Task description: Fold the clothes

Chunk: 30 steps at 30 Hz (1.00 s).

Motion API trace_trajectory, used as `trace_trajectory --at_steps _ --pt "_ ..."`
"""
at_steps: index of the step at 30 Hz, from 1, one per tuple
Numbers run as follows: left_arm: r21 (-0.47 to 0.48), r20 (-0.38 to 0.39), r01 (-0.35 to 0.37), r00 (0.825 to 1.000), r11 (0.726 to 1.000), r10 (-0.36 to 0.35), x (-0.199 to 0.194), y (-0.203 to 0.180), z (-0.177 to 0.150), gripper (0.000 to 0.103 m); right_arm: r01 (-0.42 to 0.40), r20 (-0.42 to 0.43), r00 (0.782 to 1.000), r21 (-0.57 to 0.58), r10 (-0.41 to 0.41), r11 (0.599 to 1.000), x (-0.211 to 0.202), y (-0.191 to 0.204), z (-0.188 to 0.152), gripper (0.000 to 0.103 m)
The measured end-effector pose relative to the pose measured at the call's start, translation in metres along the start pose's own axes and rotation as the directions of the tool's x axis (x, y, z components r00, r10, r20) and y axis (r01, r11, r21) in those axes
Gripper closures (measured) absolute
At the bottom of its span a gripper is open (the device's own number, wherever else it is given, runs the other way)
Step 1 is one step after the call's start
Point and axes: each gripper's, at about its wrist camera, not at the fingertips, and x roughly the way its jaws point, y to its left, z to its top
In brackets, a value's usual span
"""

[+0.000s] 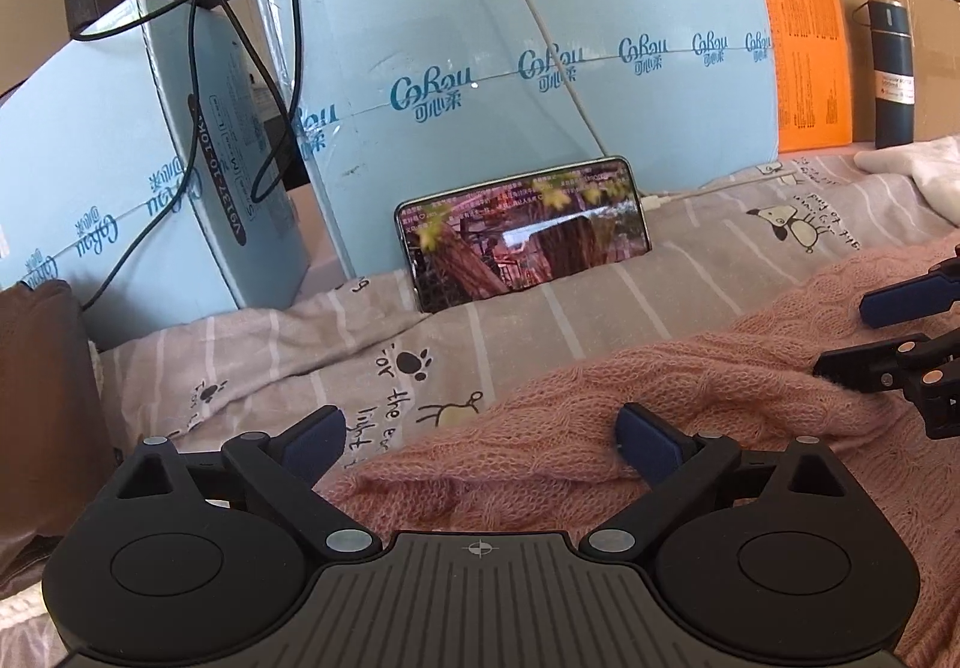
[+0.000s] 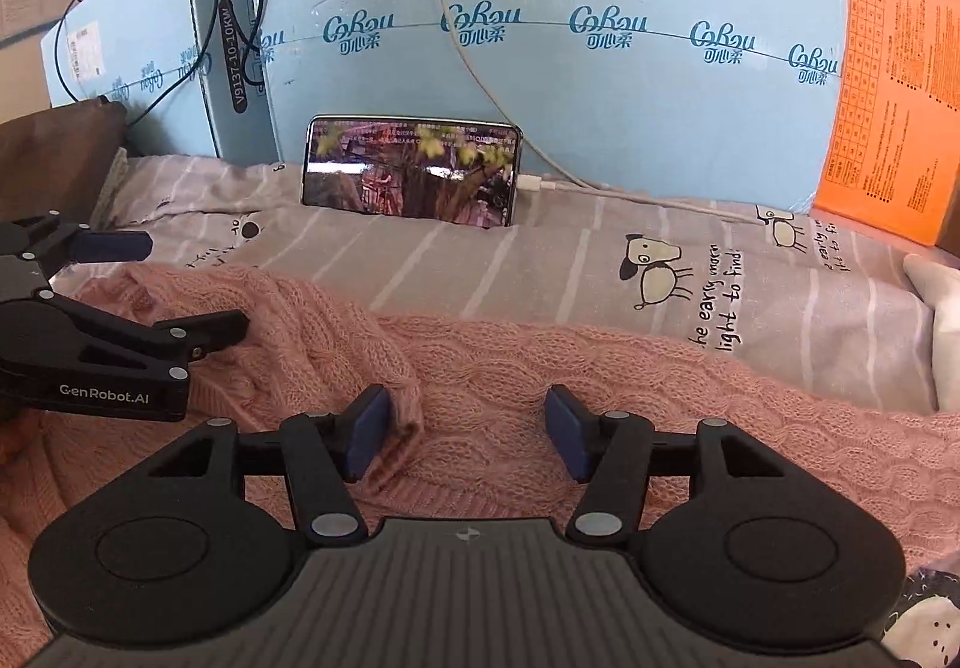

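Your left gripper (image 1: 480, 437) has its jaws wide apart, gripping nothing; the right pad touches the pink knit sweater (image 1: 690, 398), the left pad sits over the striped bedsheet (image 1: 540, 320). Your right gripper (image 2: 468, 434) is also spread open with nothing between the pads, a sweater cuff (image 2: 405, 416) just beside its left pad. Both hover low over the sweater, close side by side.

Counts: one sweater, lying spread on the sheet with a sleeve folded across it. One phone (image 2: 411, 167), screen lit, propped against the boxes with a white cable (image 2: 600, 188) plugged in. Two light blue cartons (image 2: 540, 26) behind it, both shut, contents hidden. One orange box (image 2: 888, 104) at the far right. One dark flask (image 1: 891, 74) upright further back, seen from the left wrist only. Black cords (image 1: 240, 68) hang over the cartons.

Room: a bare strip of sheet between sweater and phone. Cartons wall off the far side. A brown object (image 1: 42, 398) blocks the left edge. White fabric (image 2: 936, 320) at the right edge.
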Motion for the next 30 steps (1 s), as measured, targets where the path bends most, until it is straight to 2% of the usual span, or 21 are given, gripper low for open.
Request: trace_trajectory --at_steps 3,5,7,11,14,18,21,23,25,26,27,30 --pt "-0.034 0.076 -0.008 0.997 0.999 0.011 -0.016 0.009 0.002 0.004 -0.024 0.059 0.998 0.028 0.022 0.999 -0.010 -0.006 0.002 0.046" --pt "-0.054 0.122 -0.023 0.992 0.998 0.030 -0.026 0.014 0.004 0.004 -0.038 0.125 0.992 0.050 0.031 0.998 -0.023 -0.012 0.005 0.031" --pt "-0.063 0.164 -0.026 0.986 0.998 0.036 -0.037 0.017 0.005 0.004 -0.041 0.185 0.982 0.056 0.030 0.998 -0.037 -0.016 0.006 0.021" --pt "-0.053 0.216 -0.019 0.976 0.998 0.030 -0.059 0.014 0.001 0.004 -0.053 0.266 0.963 0.052 0.038 0.997 -0.065 -0.019 -0.001 0.010" --pt "-0.058 0.233 -0.022 0.972 0.998 0.035 -0.077 0.008 -0.008 0.004 -0.063 0.294 0.955 0.064 0.041 0.996 -0.082 -0.023 -0.019 0.003" --pt "-0.044 0.259 -0.010 0.966 0.999 0.021 -0.107 -0.003 -0.023 0.004 -0.036 0.305 0.952 0.072 0.012 0.997 -0.106 -0.027 -0.045 0.000" --pt "0.005 0.307 0.030 0.951 1.000 -0.030 -0.133 -0.011 -0.040 0.003 -0.002 0.351 0.936 0.048 -0.016 0.999 -0.130 -0.025 -0.059 0.000" --pt "0.081 0.370 0.072 0.924 0.994 -0.097 -0.152 -0.017 -0.058 0.003 0.001 0.366 0.931 0.016 -0.007 1.000 -0.142 -0.024 -0.072 0.000" --pt "0.209 0.402 0.143 0.889 0.967 -0.218 -0.172 -0.027 -0.079 0.003 -0.001 0.362 0.932 -0.025 0.010 1.000 -0.154 -0.022 -0.085 0.000" --pt "0.270 0.385 0.169 0.883 0.948 -0.267 -0.180 -0.034 -0.087 0.003 -0.009 0.365 0.931 -0.032 0.020 0.999 -0.160 -0.023 -0.087 0.000" --pt "0.304 0.363 0.172 0.889 0.937 -0.281 -0.185 -0.039 -0.093 0.003 -0.018 0.368 0.929 -0.041 0.031 0.999 -0.166 -0.024 -0.091 0.000" --pt "0.375 0.270 0.148 0.927 0.915 -0.260 -0.189 -0.053 -0.104 0.003 -0.001 0.343 0.938 -0.116 0.041 0.993 -0.181 -0.022 -0.101 0.000"
